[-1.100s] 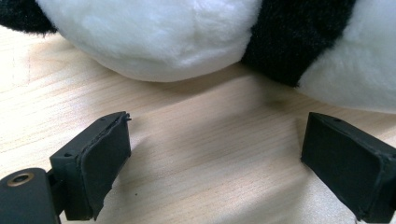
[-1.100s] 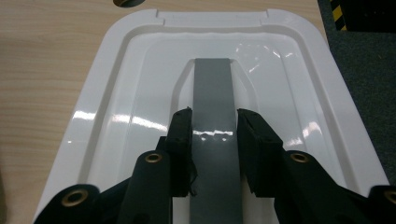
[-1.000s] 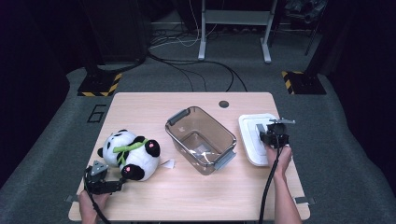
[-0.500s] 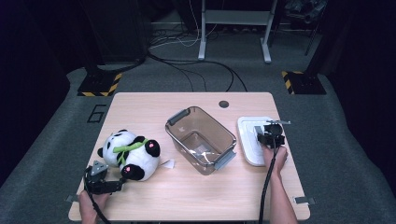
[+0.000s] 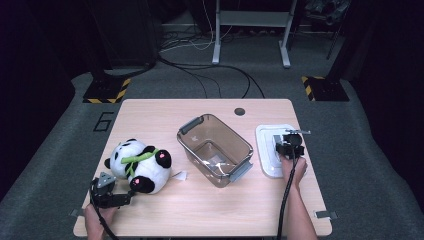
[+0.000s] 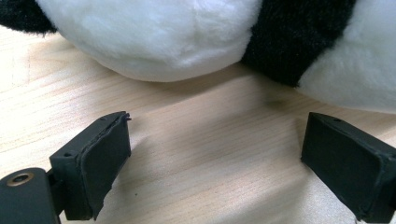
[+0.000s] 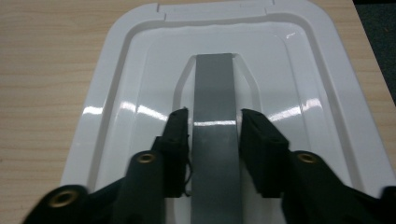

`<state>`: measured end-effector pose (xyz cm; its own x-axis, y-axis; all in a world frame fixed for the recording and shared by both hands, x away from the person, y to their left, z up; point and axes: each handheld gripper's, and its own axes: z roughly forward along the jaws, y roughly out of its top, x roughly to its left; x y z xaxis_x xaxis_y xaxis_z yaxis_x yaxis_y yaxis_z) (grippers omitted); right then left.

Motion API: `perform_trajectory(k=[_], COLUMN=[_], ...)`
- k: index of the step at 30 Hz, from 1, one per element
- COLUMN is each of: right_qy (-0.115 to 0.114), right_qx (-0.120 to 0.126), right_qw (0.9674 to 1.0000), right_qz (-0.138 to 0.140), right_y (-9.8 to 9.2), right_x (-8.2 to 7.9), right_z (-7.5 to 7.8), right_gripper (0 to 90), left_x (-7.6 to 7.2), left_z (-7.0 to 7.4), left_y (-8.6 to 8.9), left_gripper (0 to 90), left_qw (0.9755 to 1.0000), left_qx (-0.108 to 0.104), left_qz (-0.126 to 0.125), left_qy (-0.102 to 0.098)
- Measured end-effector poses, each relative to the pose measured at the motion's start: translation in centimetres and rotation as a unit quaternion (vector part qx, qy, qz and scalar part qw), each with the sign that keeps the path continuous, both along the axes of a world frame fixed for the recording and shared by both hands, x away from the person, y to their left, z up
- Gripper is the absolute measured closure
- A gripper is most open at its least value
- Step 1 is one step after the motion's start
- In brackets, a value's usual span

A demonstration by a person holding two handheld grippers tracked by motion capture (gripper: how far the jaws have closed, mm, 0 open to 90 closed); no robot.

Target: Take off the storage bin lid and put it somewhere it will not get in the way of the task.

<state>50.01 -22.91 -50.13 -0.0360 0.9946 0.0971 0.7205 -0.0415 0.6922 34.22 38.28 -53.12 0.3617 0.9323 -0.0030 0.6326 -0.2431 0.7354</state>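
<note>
A black-and-white panda plush (image 5: 140,162) lies on the table's left part. My left gripper (image 5: 125,196) rests on the table just in front of it, open, its jaws wide apart and nothing between them. In the left gripper view the panda plush (image 6: 163,37) lies just beyond the left gripper (image 6: 217,135). A white lid (image 5: 267,150) lies flat at the right. My right gripper (image 5: 289,137) is down on it. In the right gripper view the right gripper (image 7: 215,116) is shut on the grey handle strip (image 7: 214,84) in the middle of the lid (image 7: 140,70).
A clear plastic bin (image 5: 182,137) with grey end handles stands at an angle in the table's middle, between the plush and the lid. A small white tag (image 5: 179,175) lies beside the panda. A dark round grommet (image 5: 240,111) sits near the far edge.
My right gripper has slid a little left and forward over the lid, onto its handle. The left gripper and the panda have stayed put.
</note>
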Motion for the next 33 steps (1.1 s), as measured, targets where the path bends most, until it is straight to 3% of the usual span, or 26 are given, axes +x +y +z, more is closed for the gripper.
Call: perform_trajectory(k=[6,8,13,21,33], right_qy=[-0.004,-0.015,-0.028,-0.051,-0.068], right_qx=[0.015,0.005,0.013,0.0,-0.003], right_qw=[0.9997,0.9995,0.9976,0.9932,0.9859], right_qz=[0.018,0.029,0.062,0.104,0.153], right_y=[-0.1,0.0,0.3,1.9,4.8], right_x=[-1.1,-1.8,-3.7,-6.7,-11.0], right_z=[1.0,1.4,2.4,3.3,2.5], right_gripper=[22.7,16.2,9.5,1.8,0.0], left_x=[0.0,0.0,0.0,0.0,0.0], left_z=[0.0,0.0,0.0,0.0,0.0], left_y=[0.0,0.0,0.0,0.0,0.0], left_gripper=[7.5,7.5,7.5,7.5,7.5], left_qw=[1.0,1.0,1.0,1.0,1.0], left_qx=[0.0,0.0,0.0,0.0,0.001], left_qz=[0.0,0.0,0.0,0.0,0.0], left_qy=[0.0,0.0,-0.001,-0.001,-0.001])
